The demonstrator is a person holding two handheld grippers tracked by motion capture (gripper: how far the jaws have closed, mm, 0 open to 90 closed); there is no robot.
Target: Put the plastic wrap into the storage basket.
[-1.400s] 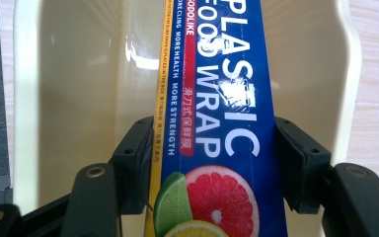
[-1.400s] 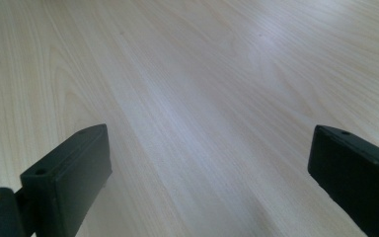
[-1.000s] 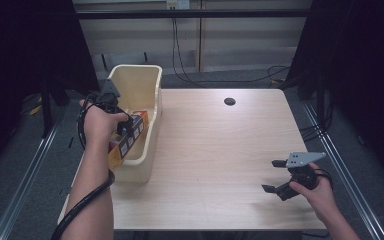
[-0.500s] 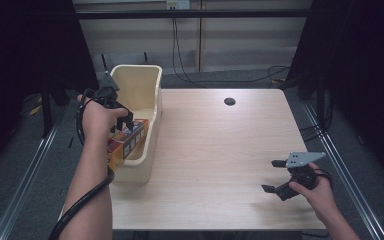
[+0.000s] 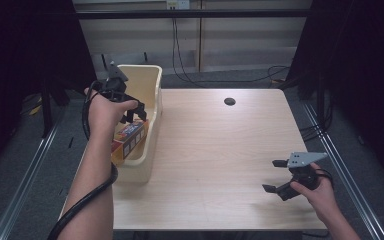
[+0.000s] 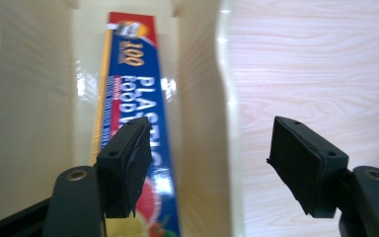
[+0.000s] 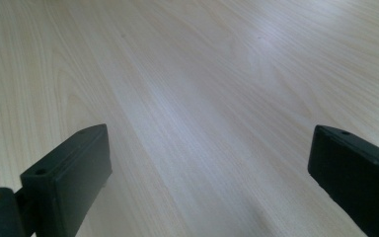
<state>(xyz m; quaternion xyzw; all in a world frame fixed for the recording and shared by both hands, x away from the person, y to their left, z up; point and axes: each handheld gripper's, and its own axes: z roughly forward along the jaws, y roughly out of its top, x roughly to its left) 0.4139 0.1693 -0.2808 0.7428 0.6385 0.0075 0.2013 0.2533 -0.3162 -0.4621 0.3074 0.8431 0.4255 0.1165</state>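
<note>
Blue box (image 6: 143, 128) reading "100", "PLASTIC FOOD", cream bin (image 6: 202, 98)

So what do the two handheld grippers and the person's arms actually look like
Both are black handheld tools with two jaws ending in flat, rectangular black pads, screw holes visible along their edges. The right gripper carries a grey three-cornered plate on top. A thick black cable trails from the left gripper, looping by the hand and running down along the forearm. Both forearms are bare, no sleeves showing.

The box (image 6: 138, 113) lies lengthwise in the bin (image 5: 147, 80), just below the left gripper (image 5: 134, 113) and its jaws. The bin stands at the tabletop (image 5: 215, 150) left edge. Well apart, the right gripper (image 5: 276, 176) has bare tabletop ahead of its jaws.
</note>
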